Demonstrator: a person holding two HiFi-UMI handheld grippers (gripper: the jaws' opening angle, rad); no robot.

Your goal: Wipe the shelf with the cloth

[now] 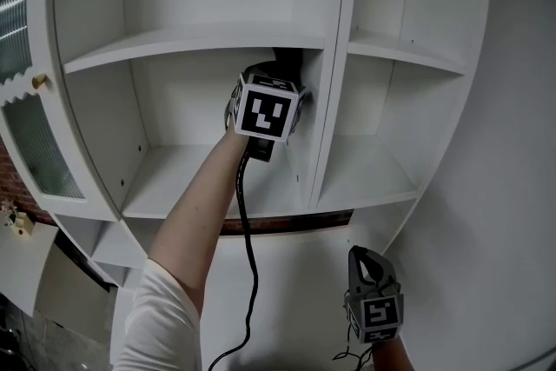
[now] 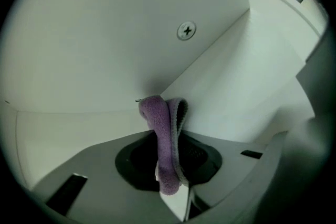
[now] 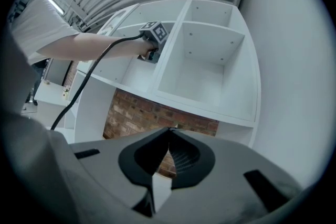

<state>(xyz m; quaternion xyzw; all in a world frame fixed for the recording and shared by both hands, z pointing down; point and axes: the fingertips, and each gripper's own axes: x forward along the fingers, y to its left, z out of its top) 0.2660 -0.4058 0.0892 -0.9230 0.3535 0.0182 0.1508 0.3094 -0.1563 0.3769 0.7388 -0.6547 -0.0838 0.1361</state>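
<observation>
Cloth (image 2: 157, 113) pinched in left gripper (image 2: 169, 139) fingers, touching shelf (image 1: 191, 43) corner, right gripper (image 3: 169, 131) fingers together, empty

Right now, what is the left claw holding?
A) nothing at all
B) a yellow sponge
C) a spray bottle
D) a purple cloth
D: in the left gripper view the left claw is shut on a purple cloth, and the cloth's folded end pokes out toward the white shelf wall.
</observation>
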